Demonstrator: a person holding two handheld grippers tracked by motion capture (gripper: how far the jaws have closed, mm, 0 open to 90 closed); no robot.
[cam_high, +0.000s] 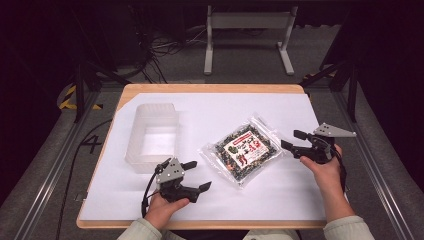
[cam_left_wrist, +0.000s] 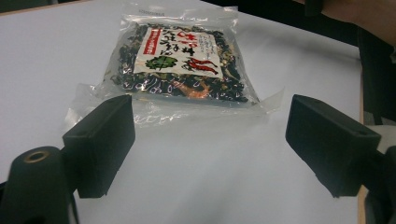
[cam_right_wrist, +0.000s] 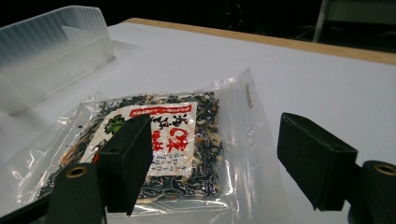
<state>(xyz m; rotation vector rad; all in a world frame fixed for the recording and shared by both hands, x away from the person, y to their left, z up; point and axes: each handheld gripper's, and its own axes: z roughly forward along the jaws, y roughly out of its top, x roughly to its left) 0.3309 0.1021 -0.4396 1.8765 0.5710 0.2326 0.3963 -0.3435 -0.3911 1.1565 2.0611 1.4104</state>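
Note:
A clear sealed bag (cam_high: 242, 150) of dark dried food with a red-and-white label lies flat on the white sheet, right of centre. My left gripper (cam_high: 198, 175) rests near the front edge, left of the bag, open and pointing at it. In the left gripper view, the bag (cam_left_wrist: 180, 60) lies beyond the left gripper (cam_left_wrist: 212, 140), whose jaws hold nothing. My right gripper (cam_high: 292, 139) stands open just right of the bag. In the right gripper view, the right gripper (cam_right_wrist: 219, 154) has its jaws spread over the near end of the bag (cam_right_wrist: 163, 135), not pressing on it.
A translucent plastic tub (cam_high: 152, 135) stands empty at the left of the sheet, also seen as the tub (cam_right_wrist: 46, 51). The white sheet (cam_high: 215, 105) covers a wooden table (cam_high: 210, 88). A white metal stand (cam_high: 247, 22) and cables lie on the floor beyond.

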